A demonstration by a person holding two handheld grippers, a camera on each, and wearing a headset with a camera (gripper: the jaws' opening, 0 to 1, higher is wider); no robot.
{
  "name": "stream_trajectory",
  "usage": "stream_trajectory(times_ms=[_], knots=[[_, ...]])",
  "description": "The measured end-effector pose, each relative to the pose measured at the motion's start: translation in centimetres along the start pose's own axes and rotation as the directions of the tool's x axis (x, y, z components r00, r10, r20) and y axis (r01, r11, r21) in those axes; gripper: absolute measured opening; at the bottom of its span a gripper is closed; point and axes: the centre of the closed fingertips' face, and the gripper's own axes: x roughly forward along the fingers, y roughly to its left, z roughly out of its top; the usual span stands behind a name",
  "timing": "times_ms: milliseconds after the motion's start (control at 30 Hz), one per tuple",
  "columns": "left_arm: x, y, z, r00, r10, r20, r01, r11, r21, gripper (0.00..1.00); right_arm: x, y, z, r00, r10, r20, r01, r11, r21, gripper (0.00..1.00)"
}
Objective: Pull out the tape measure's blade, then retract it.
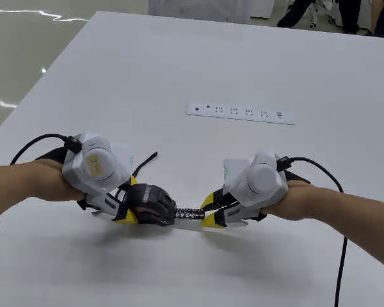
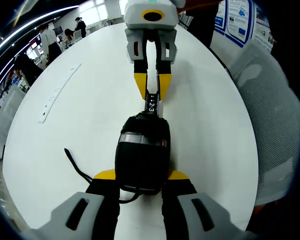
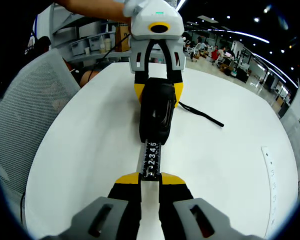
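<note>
The tape measure's black case is sitting on the white table just in front of me, with a short stretch of blade showing, numbered up to 5. My left gripper is clamping the case; my right gripper is pinching the blade's end. The blade is running straight between the 2 grippers, so I judge the pull needs my right hand drawing away along that line.

My right claw hides the tip of the white numbered blade; the black tape measure case screens the inside of my left claw.
</note>
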Motion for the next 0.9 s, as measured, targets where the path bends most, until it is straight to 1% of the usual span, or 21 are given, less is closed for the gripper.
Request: stream_trajectory(times_ms=[267, 900], knots=[[-0.07, -0.13, 0.12, 1.0, -0.001, -0.001, 0.001, 1.0, 0.002, 0.27, -0.33, 0.13, -0.16, 1.0, 0.003, -0.001, -0.003, 1.0, 0.0, 0.11], [-0.07, -0.02, 0.05, 1.0, -0.005, -0.002, 0.005, 1.0, 0.004, 0.27, -0.77, -0.05, -0.84, 1.0, 0.002, -0.001, -0.002, 1.0, -0.001, 0.11]])
